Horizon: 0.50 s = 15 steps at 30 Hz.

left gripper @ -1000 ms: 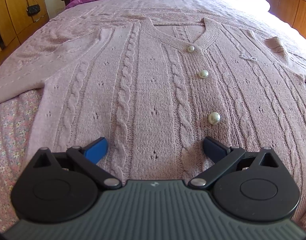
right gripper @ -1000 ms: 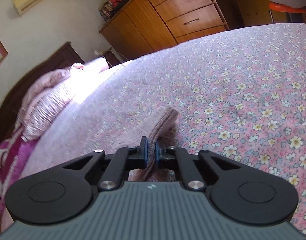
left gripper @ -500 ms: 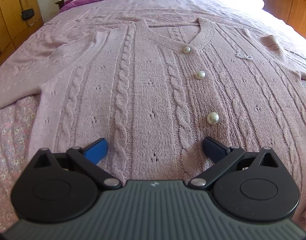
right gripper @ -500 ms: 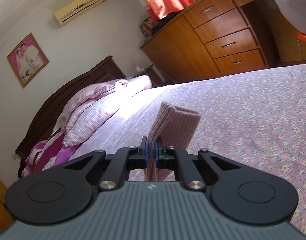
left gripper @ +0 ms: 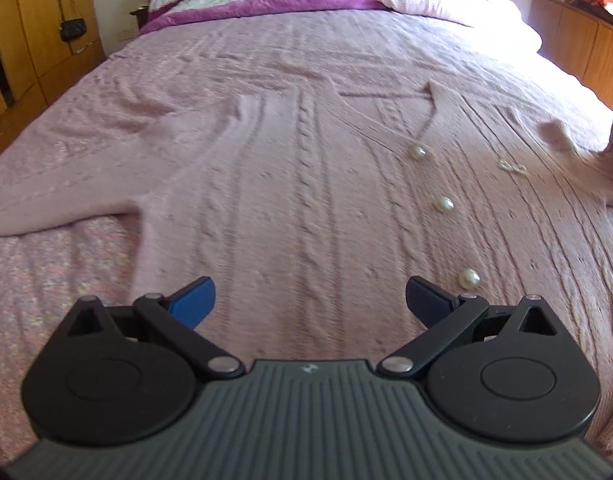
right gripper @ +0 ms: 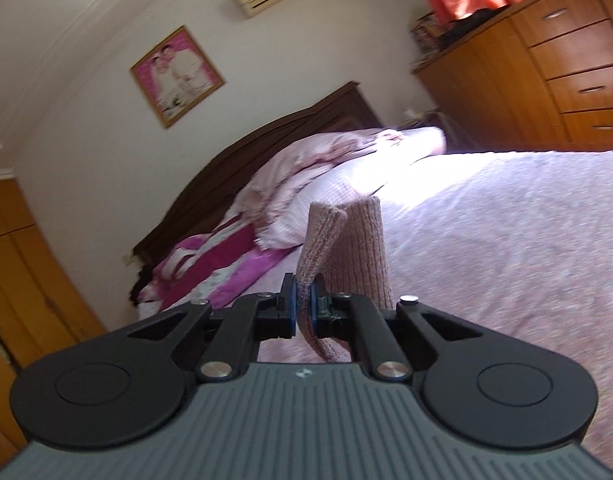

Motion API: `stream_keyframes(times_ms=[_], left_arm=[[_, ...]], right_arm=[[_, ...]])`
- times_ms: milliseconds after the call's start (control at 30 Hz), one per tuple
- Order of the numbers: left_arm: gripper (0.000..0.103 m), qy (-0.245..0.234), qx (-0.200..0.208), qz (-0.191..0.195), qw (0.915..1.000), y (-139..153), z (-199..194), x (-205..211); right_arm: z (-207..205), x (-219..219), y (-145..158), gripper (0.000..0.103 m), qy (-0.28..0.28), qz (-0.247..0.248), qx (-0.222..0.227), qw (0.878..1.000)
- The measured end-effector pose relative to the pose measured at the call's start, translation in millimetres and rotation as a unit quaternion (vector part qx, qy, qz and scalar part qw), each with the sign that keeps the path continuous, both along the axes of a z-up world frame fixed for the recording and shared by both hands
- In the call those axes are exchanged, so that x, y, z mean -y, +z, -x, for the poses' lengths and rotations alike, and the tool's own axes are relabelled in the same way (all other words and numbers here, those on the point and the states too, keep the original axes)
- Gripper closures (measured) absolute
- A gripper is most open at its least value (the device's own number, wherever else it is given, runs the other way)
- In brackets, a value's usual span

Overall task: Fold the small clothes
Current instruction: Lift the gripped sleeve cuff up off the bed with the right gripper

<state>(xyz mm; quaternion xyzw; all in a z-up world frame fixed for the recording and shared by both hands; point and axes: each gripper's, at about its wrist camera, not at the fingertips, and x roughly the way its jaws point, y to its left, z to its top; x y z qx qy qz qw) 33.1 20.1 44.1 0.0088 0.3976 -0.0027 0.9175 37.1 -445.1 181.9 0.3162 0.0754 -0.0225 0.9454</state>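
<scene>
Two grippers share the work here, and each does a different job. The right gripper [right gripper: 302, 307] has its blue-padded tongs pinched together on the ribbed cuff [right gripper: 346, 248] of the dusty-pink cable-knit cardigan [left gripper: 306, 184], with the cuff standing up clear of the flower-printed bedspread [right gripper: 506, 240]; held by its end like that, the sleeve can probably be swung across the body in one piece without bunching. The cardigan itself lies face up and spread flat across the middle of the bed, neckline toward the headboard edge, hem toward the foot edge, its other sleeve reaching out toward the bed's left side. Three pearl buttons [left gripper: 444, 203] run down the closed front, so the panels stay together while it is folded. The left gripper [left gripper: 308, 300] hovers low over the hem with its tongs wide apart and nothing between them, seemingly ready to pin or take hold of the lower body.
</scene>
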Motion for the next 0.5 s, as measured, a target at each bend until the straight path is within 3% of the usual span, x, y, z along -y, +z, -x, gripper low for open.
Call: stream_keyframes(times_ms=[267, 500], left_arm=[[0.0, 0.032, 0.025, 0.003, 0.9992, 12, 7, -28], [0.0, 0.056, 0.028, 0.014, 0.9979, 11, 8, -50]], right_arm=[[-34, -120, 18, 0.097, 0.071, -0.012, 0.021, 0.997], [-62, -212, 4, 0.097, 0.128, -0.008, 0.007, 0.992]])
